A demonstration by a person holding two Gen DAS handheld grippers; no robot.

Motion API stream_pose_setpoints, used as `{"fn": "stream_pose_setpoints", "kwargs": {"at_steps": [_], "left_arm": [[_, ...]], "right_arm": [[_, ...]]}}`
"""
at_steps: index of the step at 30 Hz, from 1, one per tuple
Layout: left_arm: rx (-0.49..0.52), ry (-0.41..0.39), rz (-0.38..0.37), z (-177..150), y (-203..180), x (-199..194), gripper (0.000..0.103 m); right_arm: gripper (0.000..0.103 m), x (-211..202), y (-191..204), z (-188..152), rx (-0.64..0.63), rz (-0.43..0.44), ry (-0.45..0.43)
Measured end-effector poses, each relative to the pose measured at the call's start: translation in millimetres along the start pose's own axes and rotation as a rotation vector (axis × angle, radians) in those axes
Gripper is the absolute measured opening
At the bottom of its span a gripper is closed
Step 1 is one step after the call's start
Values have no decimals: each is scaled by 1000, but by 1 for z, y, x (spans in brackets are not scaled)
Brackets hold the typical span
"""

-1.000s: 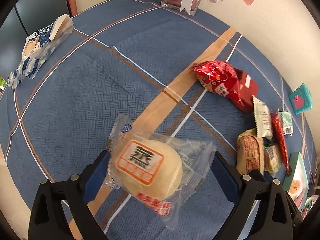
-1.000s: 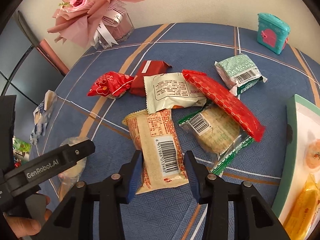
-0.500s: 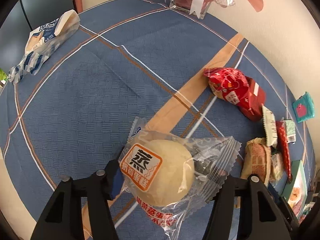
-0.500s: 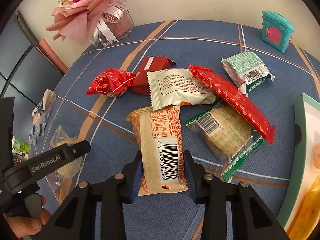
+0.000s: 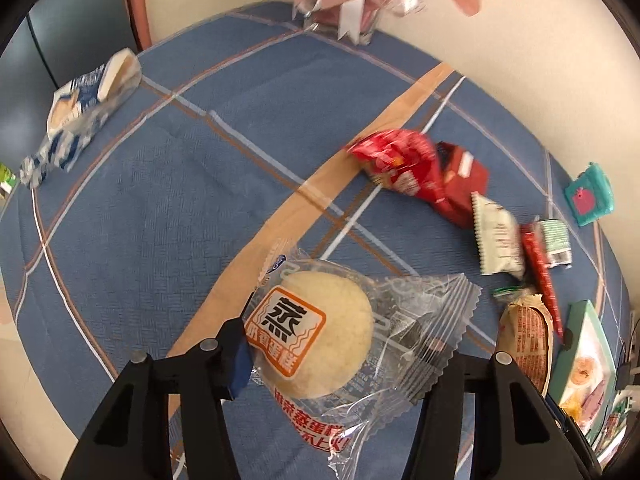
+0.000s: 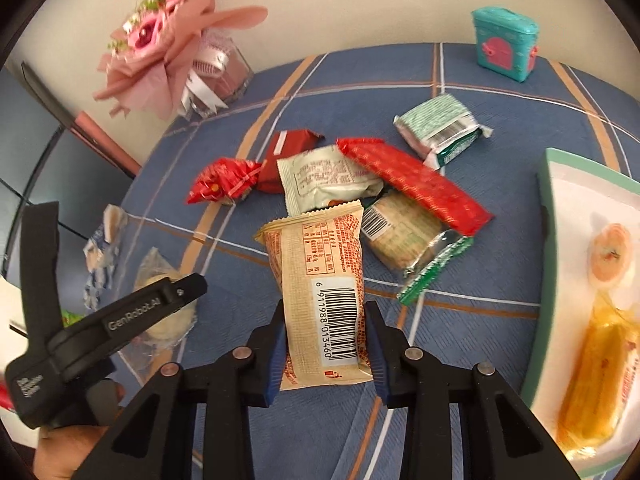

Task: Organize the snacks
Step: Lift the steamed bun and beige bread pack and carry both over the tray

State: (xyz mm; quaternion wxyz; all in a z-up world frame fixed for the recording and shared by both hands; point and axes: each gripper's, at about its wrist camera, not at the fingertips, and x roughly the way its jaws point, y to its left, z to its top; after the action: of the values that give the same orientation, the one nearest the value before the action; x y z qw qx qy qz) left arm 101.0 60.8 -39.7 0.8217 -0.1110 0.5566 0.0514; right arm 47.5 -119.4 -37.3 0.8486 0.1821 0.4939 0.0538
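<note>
Two claws: I have both clamped on snacks.
Left claw: just closed halfway onto the wrapped steamed cake.
Right claw: narrowly gripping the beige barcode packet, above blue surface.

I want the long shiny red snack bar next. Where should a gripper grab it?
Grip the long red foil-wrapped bar across its narrow middle, coming down from above. It lies slanted on top of the pile with both long edges free, and its lower end rests on the clear green-edged cracker packet. The flat crimped ends would probably slip.
</note>
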Motion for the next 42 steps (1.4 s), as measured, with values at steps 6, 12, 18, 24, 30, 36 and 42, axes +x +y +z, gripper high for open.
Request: {"fn": "stream_pose_setpoints", "kwargs": {"at_steps": [6, 12, 18, 24, 30, 36, 42], "left_arm": [[47, -43, -25, -5, -22, -24, 58], [90, -75, -69, -9, -58, -41, 58], [158, -103, -79, -27, -95, -56, 58], [239, -104, -96, -49, -140, -59, 58], [340, -103, -116, -74, -186, -63, 58], [421, -105, -148, -94, -228, -70, 58], [516, -94, -185, -118, -275, -72, 58]], "right_arm": [[38, -35, -8, 6, -3, 5, -50], [38, -63, -18, 12, 7, -8, -90], [38, -83, -52, 16, 80, -59, -98], [38, -105, -108, 10, 169, -120, -111], [38, -132, -164, 5, 280, -161, -150], [38, -152, -198, 2, 322, -221, -174], [38, -158, -218, 2, 344, -238, -189]]}}
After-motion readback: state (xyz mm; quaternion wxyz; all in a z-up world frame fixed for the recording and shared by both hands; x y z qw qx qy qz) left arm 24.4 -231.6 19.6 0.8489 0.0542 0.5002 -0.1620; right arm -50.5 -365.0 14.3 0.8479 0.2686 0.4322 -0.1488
